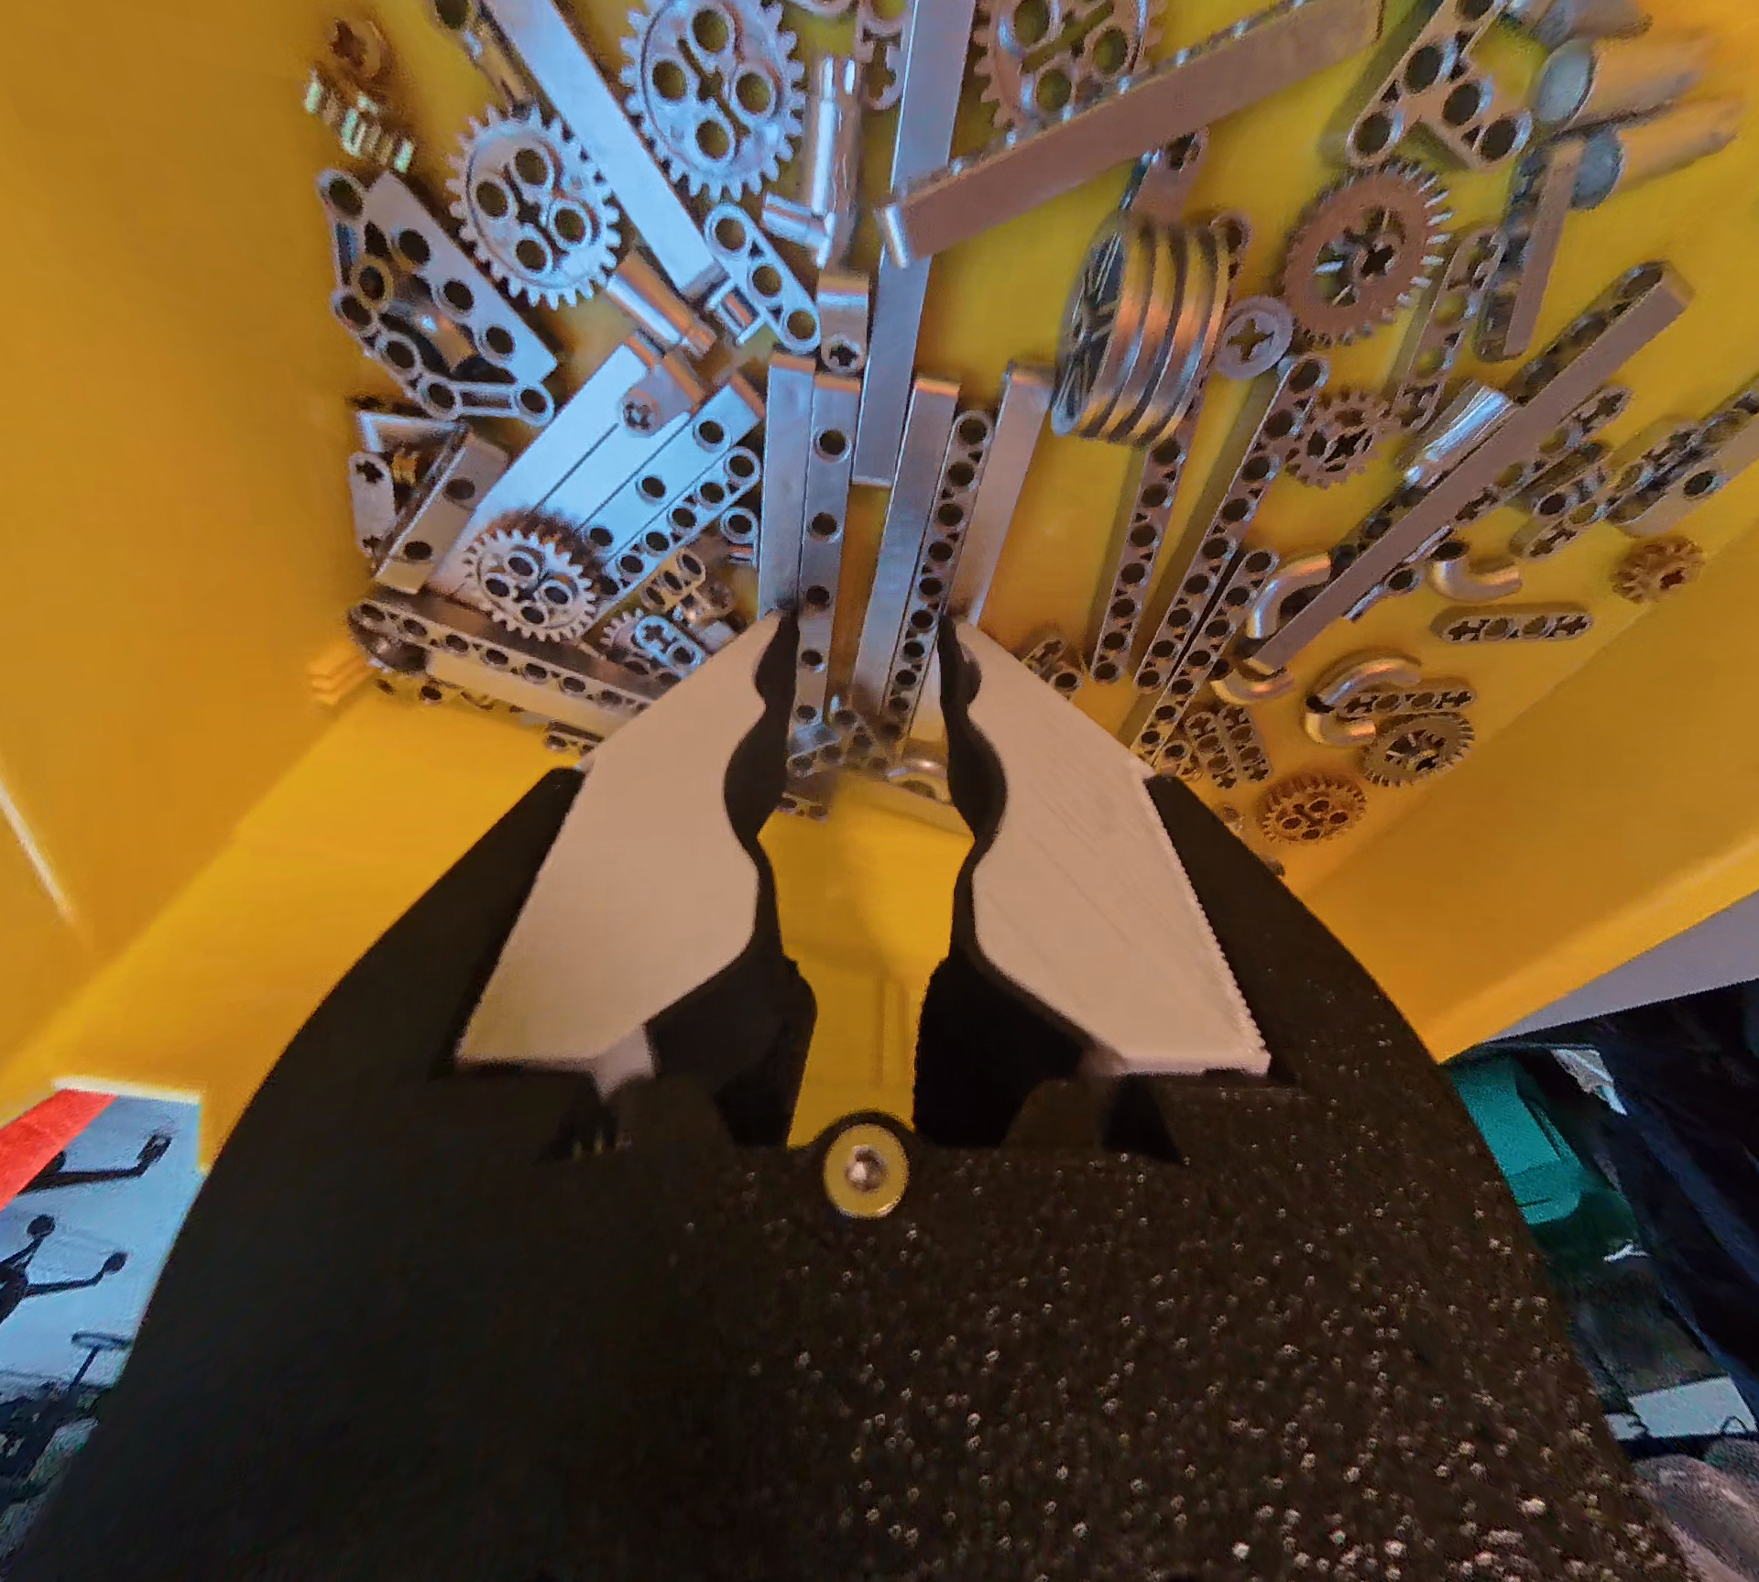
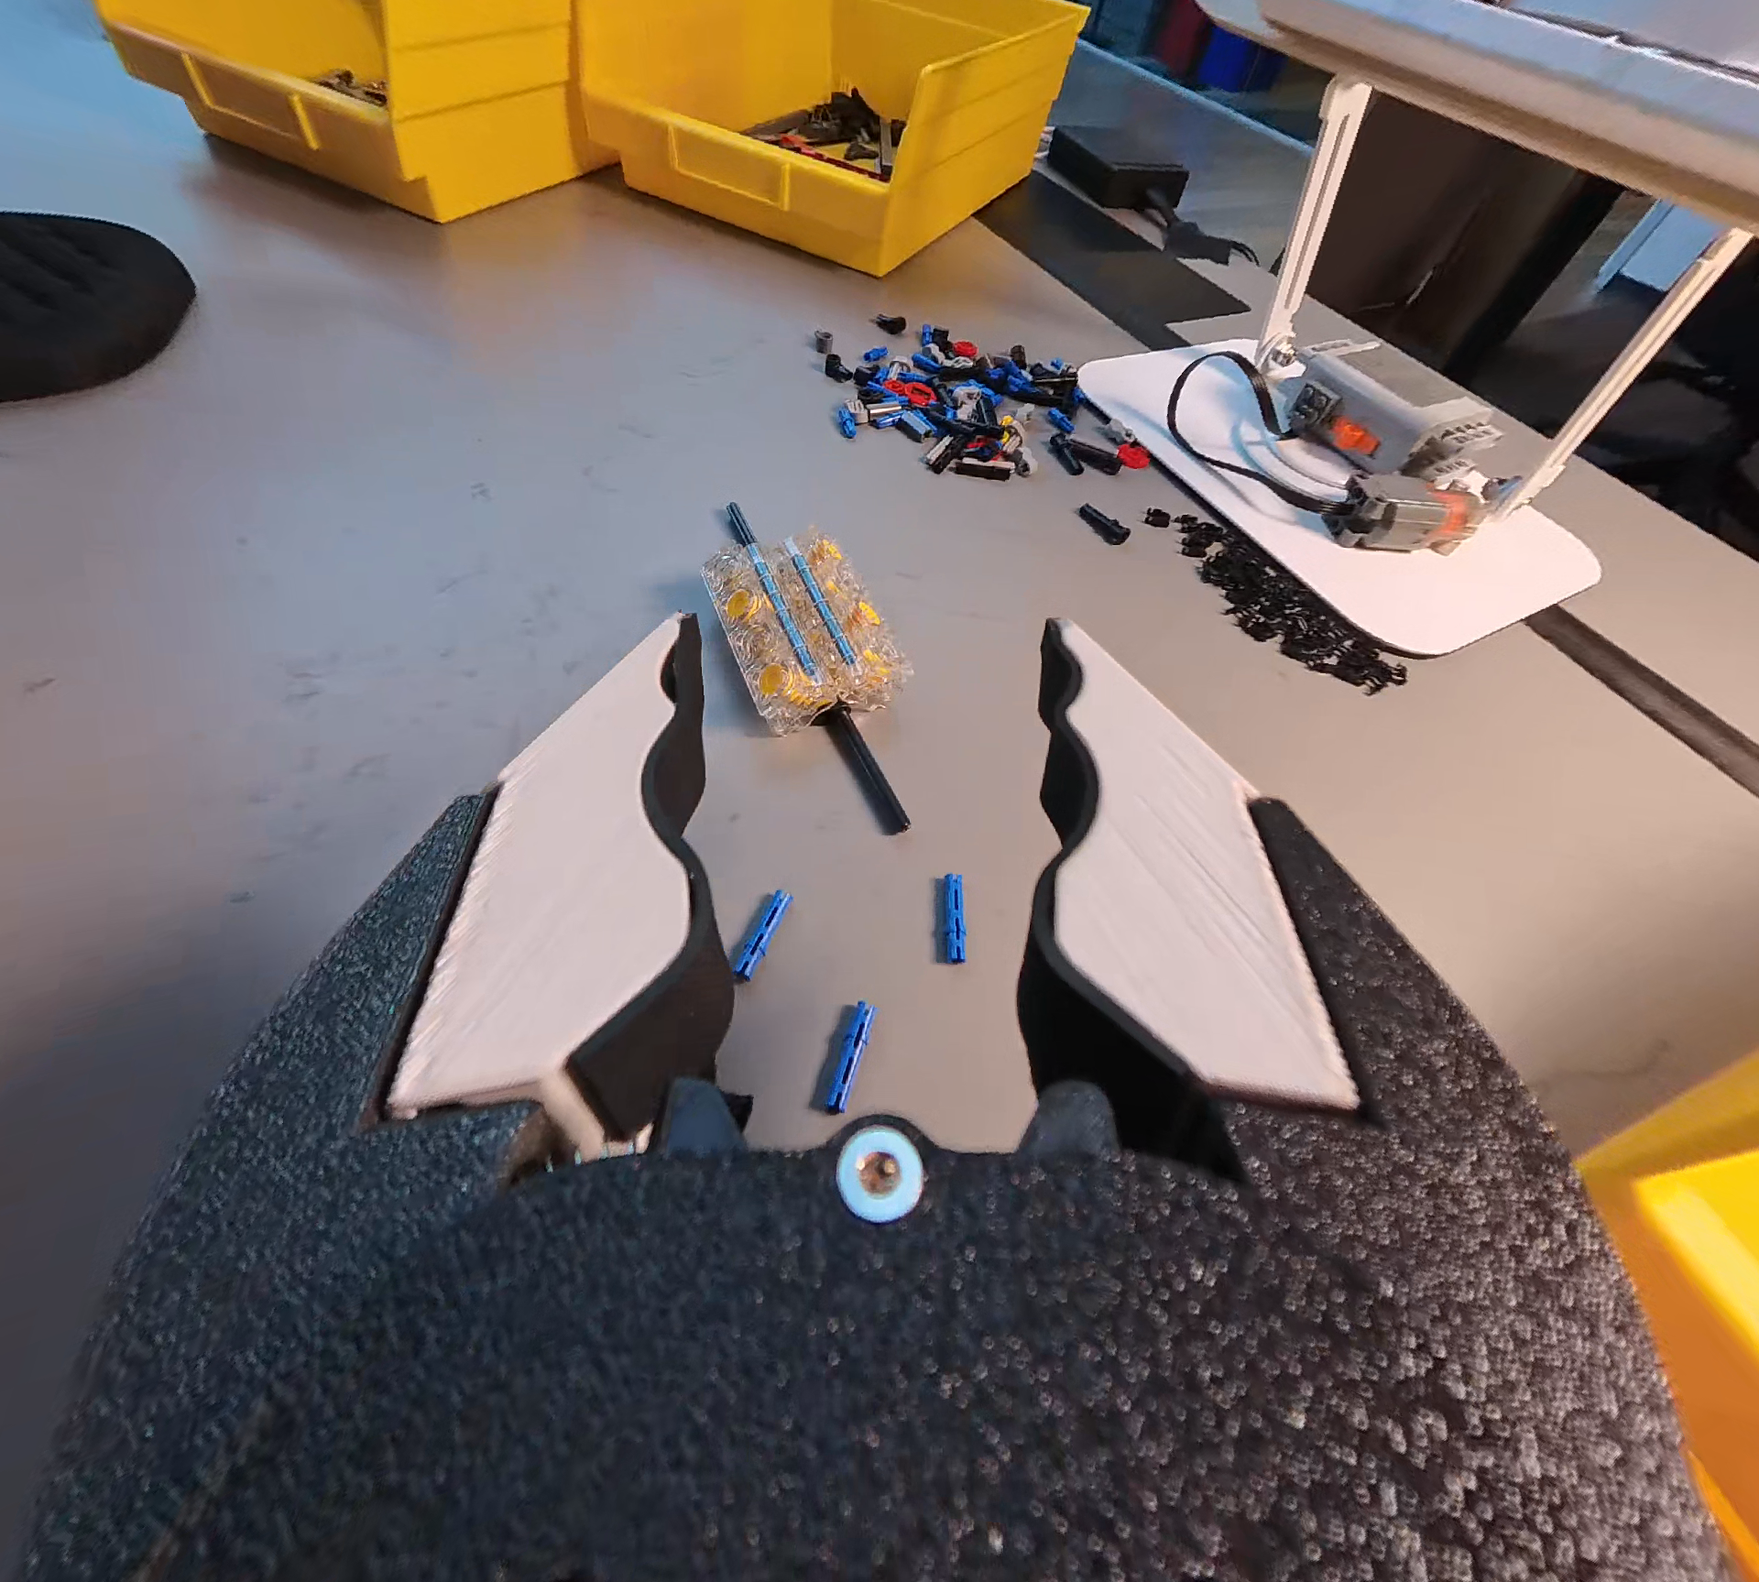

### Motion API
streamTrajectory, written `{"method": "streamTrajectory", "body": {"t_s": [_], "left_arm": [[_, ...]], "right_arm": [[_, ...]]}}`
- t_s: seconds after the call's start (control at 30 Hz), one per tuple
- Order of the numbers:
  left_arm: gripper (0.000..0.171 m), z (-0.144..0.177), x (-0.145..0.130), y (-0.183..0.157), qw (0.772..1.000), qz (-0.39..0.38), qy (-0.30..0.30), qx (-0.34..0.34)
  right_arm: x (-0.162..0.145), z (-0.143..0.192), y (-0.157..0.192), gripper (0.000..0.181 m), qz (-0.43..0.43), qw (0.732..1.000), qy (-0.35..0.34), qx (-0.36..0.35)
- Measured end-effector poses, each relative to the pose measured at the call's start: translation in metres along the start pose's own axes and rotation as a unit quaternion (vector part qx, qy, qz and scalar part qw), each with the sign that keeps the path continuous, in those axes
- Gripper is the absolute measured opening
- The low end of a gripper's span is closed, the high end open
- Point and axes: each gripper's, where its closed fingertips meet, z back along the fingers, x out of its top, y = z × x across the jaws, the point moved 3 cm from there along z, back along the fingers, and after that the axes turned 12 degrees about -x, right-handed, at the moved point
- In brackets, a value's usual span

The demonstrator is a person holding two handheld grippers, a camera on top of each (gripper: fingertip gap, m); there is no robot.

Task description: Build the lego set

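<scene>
My left gripper point(image 1: 864, 625) reaches down into a yellow bin point(image 1: 171, 318) full of silver building-set parts. Its jaws are partly open, and the tips straddle a few long silver beams point(image 1: 820, 508) lying side by side. I cannot tell whether the pads press on them. Silver gears point(image 1: 709, 75) and a grooved wheel point(image 1: 1142, 342) lie farther in. My right gripper point(image 2: 871, 632) is open and empty above a grey table. Just ahead of its tips lies a clear studded block point(image 2: 804, 632) with yellow pieces inside, on a black axle point(image 2: 871, 775). Three blue pins point(image 2: 761, 932) lie on the table between its fingers.
Two yellow bins point(image 2: 809, 109) stand at the table's back. A pile of small blue, black and red parts point(image 2: 961, 404) and a heap of black bits point(image 2: 1275, 604) lie right of centre. A white stand base point(image 2: 1485, 594) holds a grey box and motor point(image 2: 1409, 513). A black cushion point(image 2: 67, 299) sits at left. Left tips to right tips: about 60 cm. The grooved wheel point(image 1: 1142, 342) is closer to my left gripper, around 7 cm from its tips; the right tips are 55 cm off.
</scene>
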Motion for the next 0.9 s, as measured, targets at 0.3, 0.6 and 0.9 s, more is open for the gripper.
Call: {"method": "streamTrajectory", "body": {"t_s": [0.3, 0.6, 0.9], "left_arm": [[0.000, 0.000, 0.043, -0.021, 0.997, -0.034, -0.049, -0.053], [0.017, 0.037, 0.062, -0.009, 0.993, -0.040, -0.108, -0.011], [0.046, 0.015, 0.003, 0.056, 0.993, 0.100, 0.025, 0.053]], "right_arm": [[0.000, 0.004, -0.001, 0.068, 0.006, 1.000, -0.002, -0.010], [0.000, 0.007, -0.004, 0.066, -0.001, 1.000, -0.006, -0.016], [-0.002, 0.005, -0.005, 0.066, -0.004, 1.000, 0.000, -0.017]]}}
